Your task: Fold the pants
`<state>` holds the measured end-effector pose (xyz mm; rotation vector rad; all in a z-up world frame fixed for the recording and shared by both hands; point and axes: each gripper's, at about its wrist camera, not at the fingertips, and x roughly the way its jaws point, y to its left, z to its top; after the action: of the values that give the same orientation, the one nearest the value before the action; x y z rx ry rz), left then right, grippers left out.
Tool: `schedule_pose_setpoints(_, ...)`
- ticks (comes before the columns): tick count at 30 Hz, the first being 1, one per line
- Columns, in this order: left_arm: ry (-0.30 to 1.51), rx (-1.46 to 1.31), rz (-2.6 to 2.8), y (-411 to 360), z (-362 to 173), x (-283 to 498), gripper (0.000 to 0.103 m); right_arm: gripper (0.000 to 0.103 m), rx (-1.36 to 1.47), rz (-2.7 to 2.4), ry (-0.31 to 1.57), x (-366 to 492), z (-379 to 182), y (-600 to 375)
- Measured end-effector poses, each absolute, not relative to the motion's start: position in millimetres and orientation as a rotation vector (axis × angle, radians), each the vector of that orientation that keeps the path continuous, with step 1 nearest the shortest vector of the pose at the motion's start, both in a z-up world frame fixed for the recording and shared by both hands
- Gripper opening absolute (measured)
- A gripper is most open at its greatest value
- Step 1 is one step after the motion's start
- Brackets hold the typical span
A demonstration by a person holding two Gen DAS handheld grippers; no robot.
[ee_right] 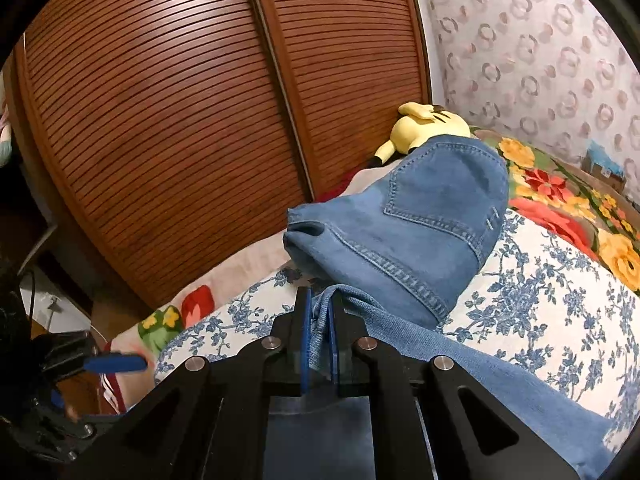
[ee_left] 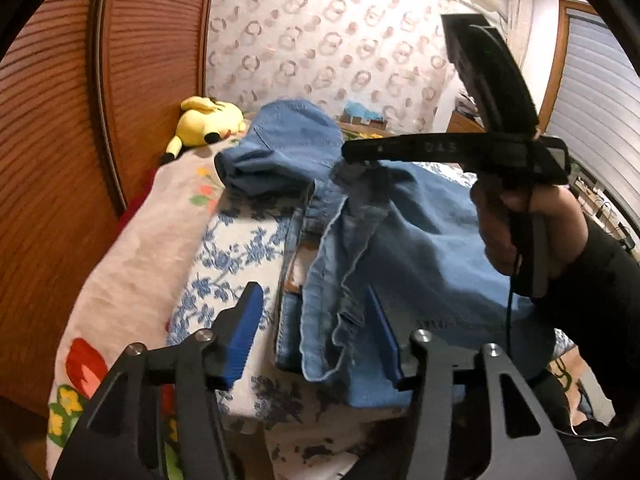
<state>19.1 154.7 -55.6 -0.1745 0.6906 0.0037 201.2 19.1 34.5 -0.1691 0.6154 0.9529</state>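
Observation:
Blue denim pants (ee_left: 400, 240) lie on a bed, the seat with a back pocket (ee_right: 436, 200) bunched up at the far end. My left gripper (ee_left: 316, 336) is open, its blue pads (ee_left: 244, 340) on either side of a hanging fold of denim near the bed's front edge. My right gripper (ee_right: 319, 336) is shut on a pinched fold of the pants' fabric and lifts it. In the left wrist view the right gripper (ee_left: 352, 168) shows from the side, held by a hand, gripping denim above the pile.
A blue-flowered white cover (ee_right: 540, 300) and a bright floral blanket (ee_right: 560, 200) cover the bed. A yellow plush toy (ee_left: 204, 120) lies at the far end by the brown slatted wardrobe doors (ee_right: 180, 140). Patterned wallpaper (ee_left: 320, 40) is behind.

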Motion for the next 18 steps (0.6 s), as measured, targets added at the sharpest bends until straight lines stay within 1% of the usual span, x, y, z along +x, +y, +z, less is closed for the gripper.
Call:
schedule_pose_setpoints(1,0.690,-0.175,-0.004,154.1,-55.7,19.8,0.059,0.015,-0.168,0.949,0.605,200.2,37.3,17.1)
schedule_pose_setpoints(2,0.693,-0.180,-0.016,154.1,-57.2,22.0,0.060,0.025,-0.166,0.948,0.601,199.7,38.7,15.1)
schedule_pose_setpoints(3,0.698,-0.183,-0.024,152.6,-58.4,23.9,0.060,0.038,-0.166,0.946,0.596,199.2,39.6,12.9)
schedule_pose_setpoints(5,0.703,-0.185,-0.034,149.5,-60.4,26.7,0.060,0.051,-0.169,0.938,0.581,197.5,40.5,7.5)
schedule_pose_setpoints(11,0.704,-0.180,-0.077,134.1,-62.1,33.7,0.060,0.052,-0.210,0.834,0.583,188.1,38.1,-23.8)
schedule_pose_setpoints(18,0.699,-0.153,-0.125,113.1,-61.4,45.5,0.060,0.052,-0.174,0.710,0.610,186.7,29.5,-113.1)
